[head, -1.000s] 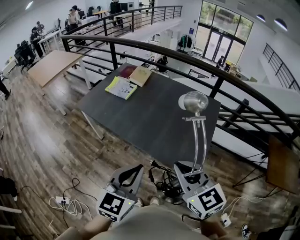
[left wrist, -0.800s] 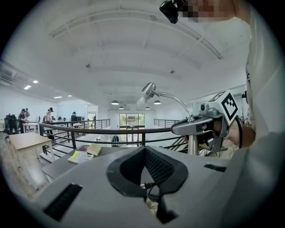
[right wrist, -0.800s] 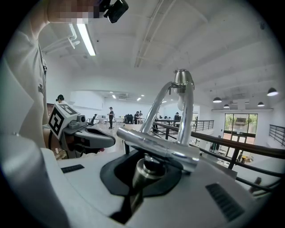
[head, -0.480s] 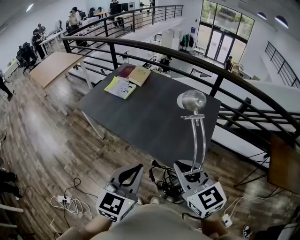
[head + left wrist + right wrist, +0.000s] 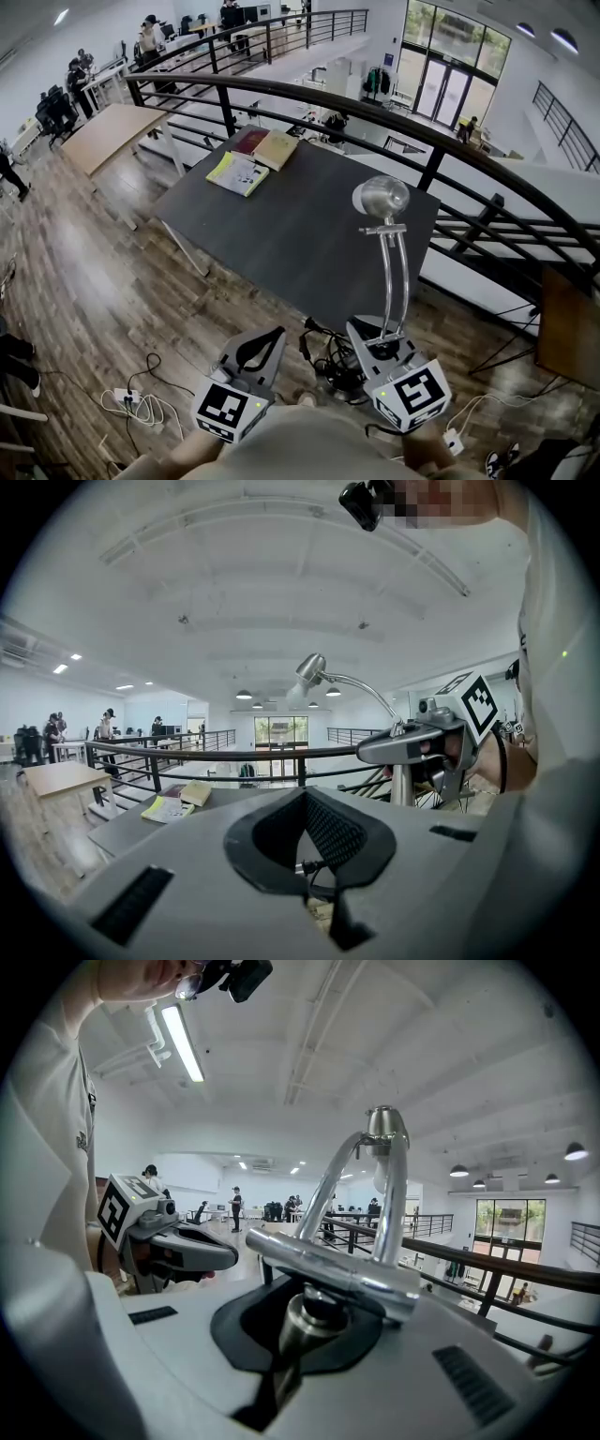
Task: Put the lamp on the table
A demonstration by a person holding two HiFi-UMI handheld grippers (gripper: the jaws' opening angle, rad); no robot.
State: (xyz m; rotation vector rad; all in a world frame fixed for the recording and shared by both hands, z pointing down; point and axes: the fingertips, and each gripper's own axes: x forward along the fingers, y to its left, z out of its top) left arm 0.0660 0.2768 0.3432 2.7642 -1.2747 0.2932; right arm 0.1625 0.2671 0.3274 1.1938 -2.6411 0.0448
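Observation:
A chrome desk lamp [image 5: 392, 272] stands upright in my right gripper [image 5: 380, 349], which is shut on its short post low down. The round lamp head [image 5: 381, 199] hangs over the near right part of the dark grey table [image 5: 300, 234]; the lamp is held in the air at the table's near edge. In the right gripper view the lamp's curved arms [image 5: 375, 1204] rise straight out of the jaws. My left gripper [image 5: 251, 361] is beside it to the left, shut and empty, over the wooden floor. The left gripper view shows the lamp [image 5: 314, 667] and the right gripper [image 5: 412, 744] to its right.
A yellow-green booklet [image 5: 242, 174], a tan book [image 5: 278, 150] and a maroon book [image 5: 251, 141] lie at the table's far left corner. A black railing [image 5: 441, 155] runs behind the table. Black cables [image 5: 328, 361] and a power strip [image 5: 127, 398] lie on the floor near me.
The lamp and my right gripper have shifted slightly left and away from me. The left gripper has hardly moved.

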